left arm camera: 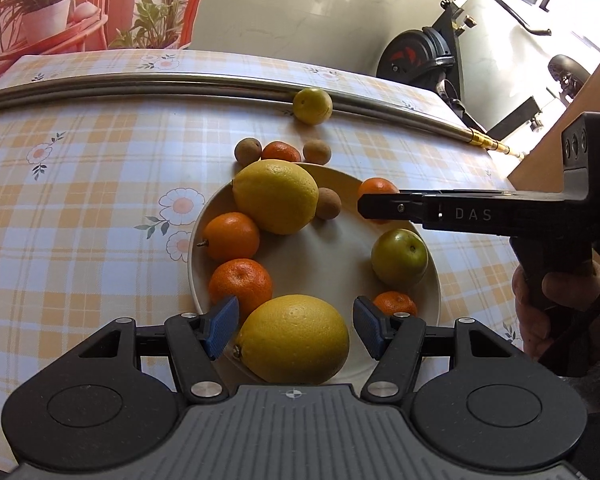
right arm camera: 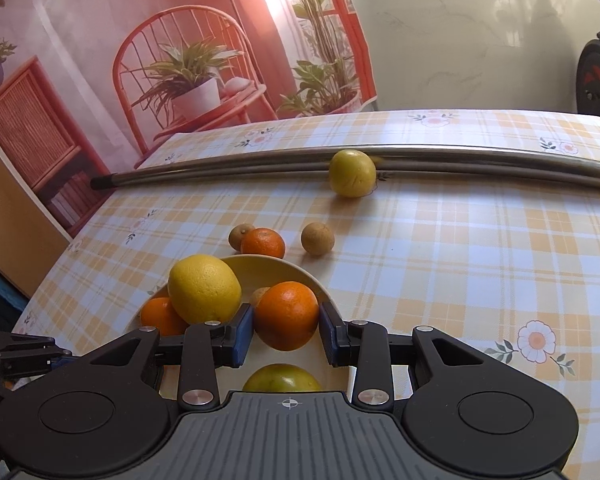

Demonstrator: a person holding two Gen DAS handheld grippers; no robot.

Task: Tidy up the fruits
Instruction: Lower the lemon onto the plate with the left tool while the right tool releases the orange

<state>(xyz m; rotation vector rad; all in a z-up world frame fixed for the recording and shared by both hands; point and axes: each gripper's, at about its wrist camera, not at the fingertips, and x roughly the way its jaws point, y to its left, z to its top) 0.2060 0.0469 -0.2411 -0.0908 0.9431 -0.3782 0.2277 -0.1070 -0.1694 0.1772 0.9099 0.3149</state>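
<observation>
Partly done: seven fruits on plate, four loose on bench; right tongs clenched on orange, left tongs released around lemon.

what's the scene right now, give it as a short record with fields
surface: checked tablecloth
plate: holds two lemons, several oranges and a green fruit
off plate: yellow-green fruit against the metal rod, one orange, two brown fruits either side of it
right gripper: shut on an orange over the plate
left gripper: open, pads either side of the near lemon, not pressing it
</observation>
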